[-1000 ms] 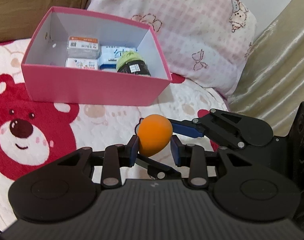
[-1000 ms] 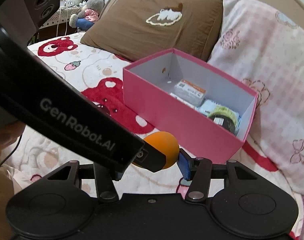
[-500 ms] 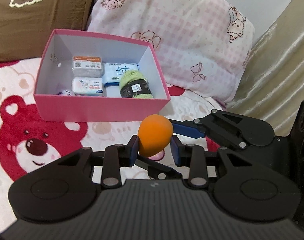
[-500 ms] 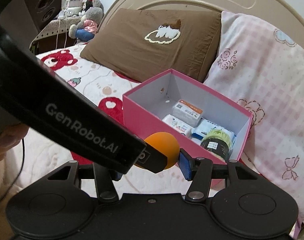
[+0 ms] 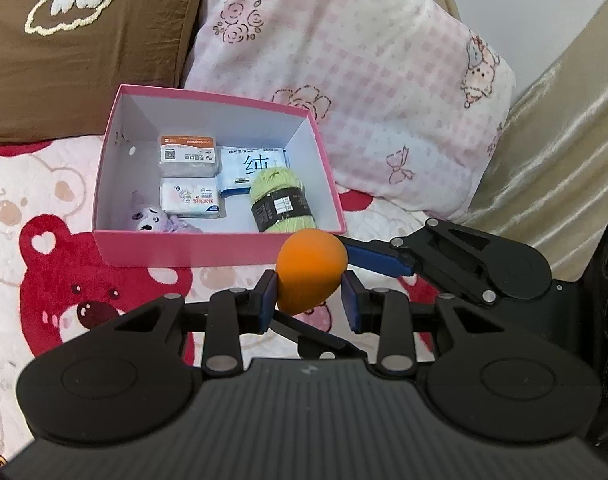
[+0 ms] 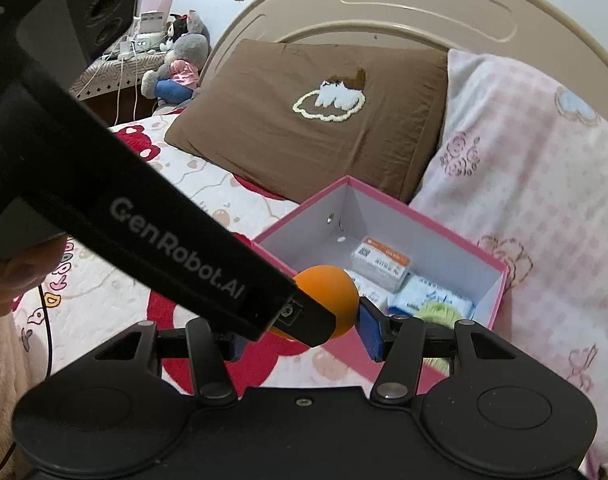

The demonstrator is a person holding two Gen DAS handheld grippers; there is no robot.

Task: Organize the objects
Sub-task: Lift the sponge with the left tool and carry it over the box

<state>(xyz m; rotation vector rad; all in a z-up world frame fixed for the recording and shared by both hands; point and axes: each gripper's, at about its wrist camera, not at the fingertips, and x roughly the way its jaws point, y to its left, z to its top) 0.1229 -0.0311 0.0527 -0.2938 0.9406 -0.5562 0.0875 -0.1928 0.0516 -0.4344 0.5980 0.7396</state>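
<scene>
both grippers, left gripper [image 5: 308,303] and right gripper [image 6: 301,338], clench one orange egg-shaped sponge [image 5: 310,271] in mid-air just before the pink box [image 5: 219,247]; next, probably carrying it over the rim and releasing.

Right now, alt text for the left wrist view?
Both hand-held grippers pinch one orange egg-shaped sponge just short of an open pink box on a bear-print bedspread. The box holds small packets, green yarn and a purple toy.
</scene>
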